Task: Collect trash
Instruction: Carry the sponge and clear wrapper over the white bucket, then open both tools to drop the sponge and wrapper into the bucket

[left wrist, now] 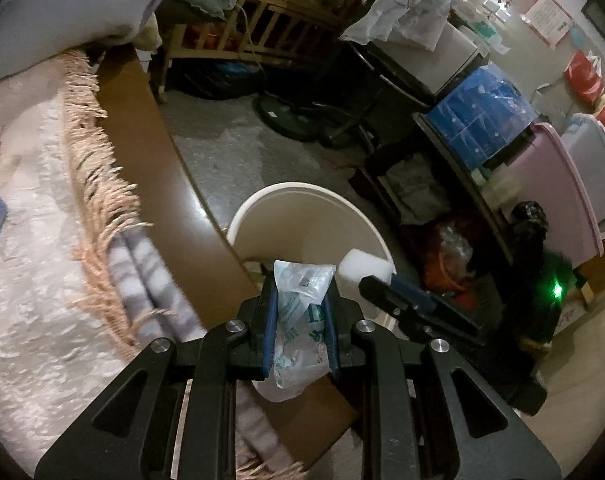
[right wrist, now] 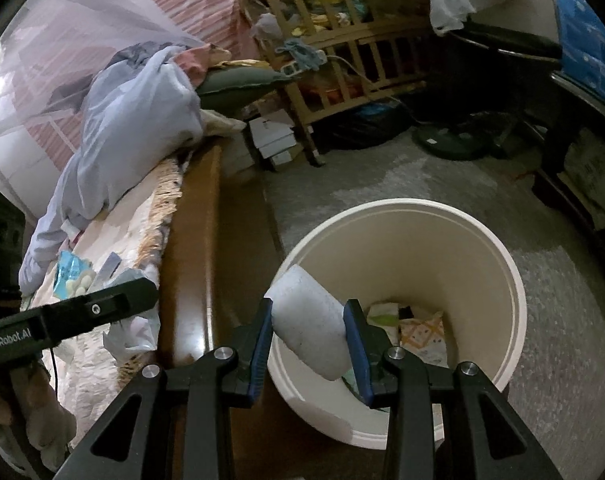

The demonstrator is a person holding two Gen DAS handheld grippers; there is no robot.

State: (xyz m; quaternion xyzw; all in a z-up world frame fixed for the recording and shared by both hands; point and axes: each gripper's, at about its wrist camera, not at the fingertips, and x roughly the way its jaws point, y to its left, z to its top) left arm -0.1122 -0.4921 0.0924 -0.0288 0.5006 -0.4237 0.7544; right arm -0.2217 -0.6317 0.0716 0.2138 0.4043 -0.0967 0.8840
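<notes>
**Bedside bin, both grippers loaded**

Beside the wooden bed frame (right wrist: 190, 240) stands a cream bin (right wrist: 514, 292) holding wrappers (right wrist: 420, 336). Right gripper (right wrist: 308, 332) clamps a white foam block (right wrist: 306, 320) over it; left gripper (left wrist: 300, 316) pinches a clear plastic wrapper (left wrist: 300, 300).

Dim indoor light, fisheye-warped edges, slight blur

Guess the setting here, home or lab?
Most likely a lived-in home bedroom: a bed with a rumpled blue duvet and fringed blanket, a wooden baby crib behind it, and a white trash bin on the floor beside the bed.
</notes>
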